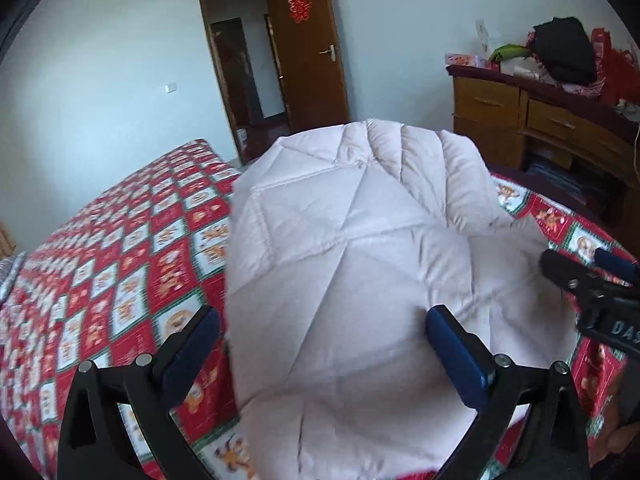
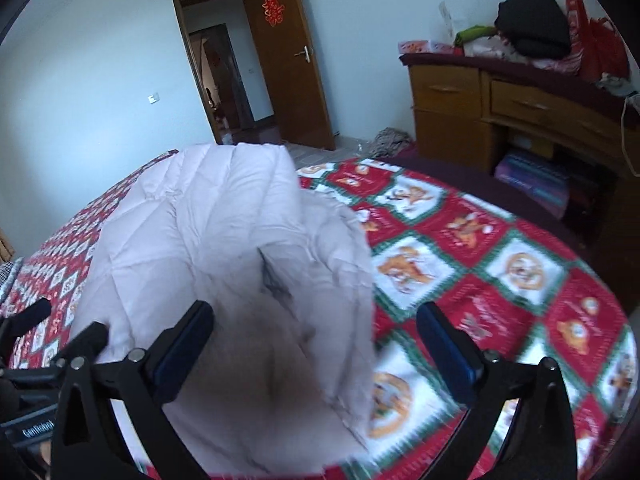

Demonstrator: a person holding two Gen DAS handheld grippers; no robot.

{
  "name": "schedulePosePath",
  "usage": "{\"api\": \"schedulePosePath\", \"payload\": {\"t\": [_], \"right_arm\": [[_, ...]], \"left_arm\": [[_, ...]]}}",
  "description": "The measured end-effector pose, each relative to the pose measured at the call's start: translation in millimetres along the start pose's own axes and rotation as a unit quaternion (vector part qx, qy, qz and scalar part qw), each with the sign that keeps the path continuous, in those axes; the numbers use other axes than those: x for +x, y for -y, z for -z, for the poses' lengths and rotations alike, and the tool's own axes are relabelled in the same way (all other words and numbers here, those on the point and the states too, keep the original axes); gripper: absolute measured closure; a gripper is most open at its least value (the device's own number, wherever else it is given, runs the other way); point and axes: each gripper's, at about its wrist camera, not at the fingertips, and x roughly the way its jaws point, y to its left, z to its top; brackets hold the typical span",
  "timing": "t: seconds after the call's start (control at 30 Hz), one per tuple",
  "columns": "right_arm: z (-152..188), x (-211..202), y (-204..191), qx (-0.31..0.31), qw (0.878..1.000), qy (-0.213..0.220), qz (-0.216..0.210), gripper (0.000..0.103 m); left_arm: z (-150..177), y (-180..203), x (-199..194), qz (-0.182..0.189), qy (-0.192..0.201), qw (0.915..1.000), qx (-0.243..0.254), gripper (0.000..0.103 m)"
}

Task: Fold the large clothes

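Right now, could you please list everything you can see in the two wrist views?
padded jacket: one, white, lying on the bed.
bedspread: one, red with white picture squares, covering the bed.
door: one, brown, open, with a red paper ornament.
dresser: one, brown wood, by the far wall.
clothes pile: black and green items on the dresser.
left claw: open, over the jacket.
right claw: open, at the jacket's edge.
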Motion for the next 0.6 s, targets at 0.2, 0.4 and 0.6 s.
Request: {"api": "schedulePosePath", "payload": {"t": [0.2,0.4,0.6], "right_arm": [[11,-34,-6,0.008,0.997,0.029,0.064,0.000],[17,-63,-18,-0.026,0.996,0.040,0.073,0.000],[15,-97,-34,-0.048,0.994,0.073,0.067,0.000]], "left_arm": [[13,-1,-31,-0.023,0.014,0.9996,0.007,0.001],[22,-8,-55,-0.012,0.013,0.9998,-0.012,0.001],[25,-18,-88,-0.018,0.022,0.9990,-0.035,0.001]]}}
